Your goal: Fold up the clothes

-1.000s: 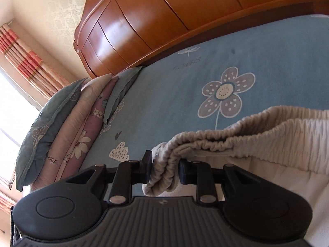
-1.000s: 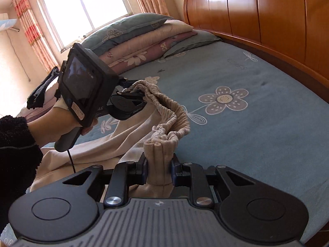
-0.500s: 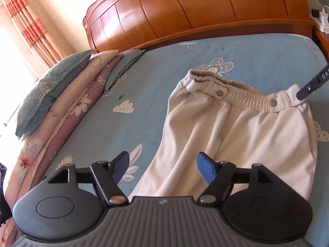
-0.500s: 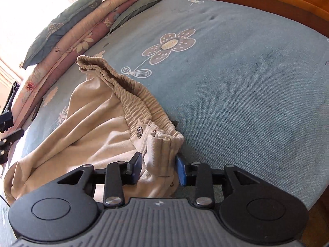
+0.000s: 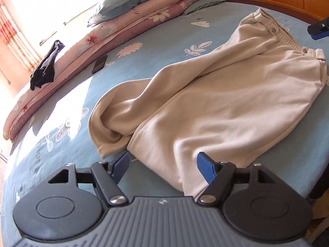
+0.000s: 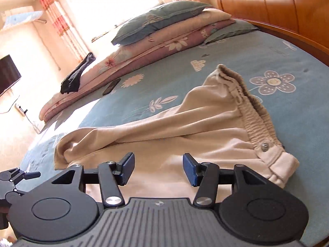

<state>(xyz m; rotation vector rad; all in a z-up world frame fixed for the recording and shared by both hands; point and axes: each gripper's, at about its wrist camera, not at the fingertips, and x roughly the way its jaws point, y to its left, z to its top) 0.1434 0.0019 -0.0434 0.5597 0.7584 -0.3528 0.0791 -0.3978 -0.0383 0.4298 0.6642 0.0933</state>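
Trousers (image 5: pixel 222 94): one pair is counted, spread on the bed.
Snap buttons (image 5: pixel 273 30): two are seen on the waistband.
Bed (image 5: pixel 156 47): one is counted.
Pillows and folded quilts (image 5: pixel 144 6): four stacked layers are counted.
Phone (image 5: pixel 99 63): one is seen.
Dark cloth (image 5: pixel 46 65): one piece is counted.
Grippers (image 5: pixel 163 167): two are counted.
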